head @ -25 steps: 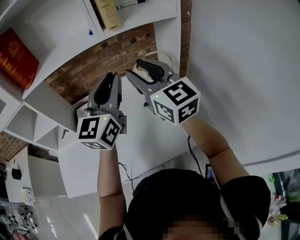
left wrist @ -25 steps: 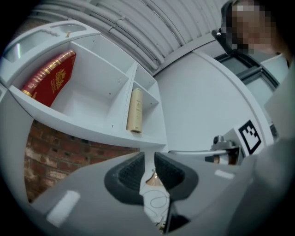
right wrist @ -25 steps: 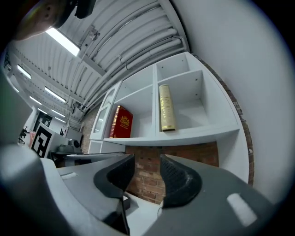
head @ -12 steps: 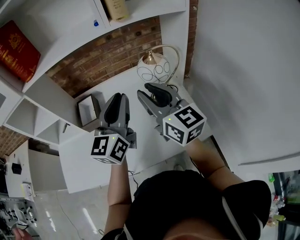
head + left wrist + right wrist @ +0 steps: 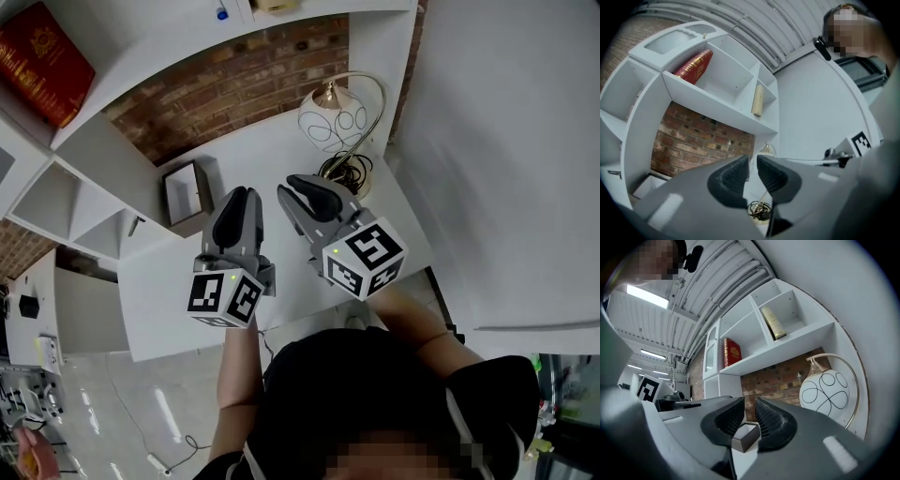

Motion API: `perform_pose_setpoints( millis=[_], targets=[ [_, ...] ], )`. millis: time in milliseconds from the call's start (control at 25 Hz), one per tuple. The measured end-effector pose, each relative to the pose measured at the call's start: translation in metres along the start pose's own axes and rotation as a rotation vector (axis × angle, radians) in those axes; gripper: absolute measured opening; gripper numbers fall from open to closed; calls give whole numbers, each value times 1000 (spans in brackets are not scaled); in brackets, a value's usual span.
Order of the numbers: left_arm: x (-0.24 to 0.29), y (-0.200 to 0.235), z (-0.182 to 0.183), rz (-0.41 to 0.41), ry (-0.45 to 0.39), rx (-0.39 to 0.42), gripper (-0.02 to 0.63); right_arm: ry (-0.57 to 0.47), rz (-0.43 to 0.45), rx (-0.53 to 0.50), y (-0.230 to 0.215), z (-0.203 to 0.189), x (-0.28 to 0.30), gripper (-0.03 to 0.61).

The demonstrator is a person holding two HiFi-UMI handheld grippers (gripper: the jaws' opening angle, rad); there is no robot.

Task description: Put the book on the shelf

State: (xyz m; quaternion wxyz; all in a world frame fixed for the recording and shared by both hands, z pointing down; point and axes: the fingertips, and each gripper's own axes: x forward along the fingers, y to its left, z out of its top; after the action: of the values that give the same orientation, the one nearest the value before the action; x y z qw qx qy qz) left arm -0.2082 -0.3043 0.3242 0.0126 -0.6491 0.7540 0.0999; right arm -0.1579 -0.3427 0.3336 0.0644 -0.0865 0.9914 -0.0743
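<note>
A red book [image 5: 42,61] [image 5: 693,67] [image 5: 732,351] leans in a compartment of the white shelf unit [image 5: 141,75]. A tan book [image 5: 758,100] [image 5: 773,322] stands in the compartment to its right. Both grippers hang over the white desk [image 5: 281,150], below the shelf and apart from the books. My left gripper [image 5: 236,199] [image 5: 753,161] is shut to a thin slit with nothing in it. My right gripper [image 5: 305,186] [image 5: 750,404] has its jaws closing, a narrow gap left and nothing between them.
A round white lamp [image 5: 333,117] [image 5: 828,391] with a brass arc stands at the desk's back right, with a coil of cable [image 5: 759,211] at its foot. A small dark open box [image 5: 183,192] [image 5: 746,437] lies at the back left. A brick wall [image 5: 216,84] backs the desk.
Both grippers have dropped from the shelf to over the desk. The right jaws have drawn closer together. The lamp and the small box have come into sight.
</note>
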Motion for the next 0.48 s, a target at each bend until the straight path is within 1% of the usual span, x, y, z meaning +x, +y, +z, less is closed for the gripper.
perform_pose_setpoints(
  millis=[240,480],
  targets=[
    [-18,17,-9,45,8,3,55,28,23,-20,16,-19,8,0],
    [-34,31,-20,80,30,-8,52,66,50,-62,37,-35,14,-3]
  ],
)
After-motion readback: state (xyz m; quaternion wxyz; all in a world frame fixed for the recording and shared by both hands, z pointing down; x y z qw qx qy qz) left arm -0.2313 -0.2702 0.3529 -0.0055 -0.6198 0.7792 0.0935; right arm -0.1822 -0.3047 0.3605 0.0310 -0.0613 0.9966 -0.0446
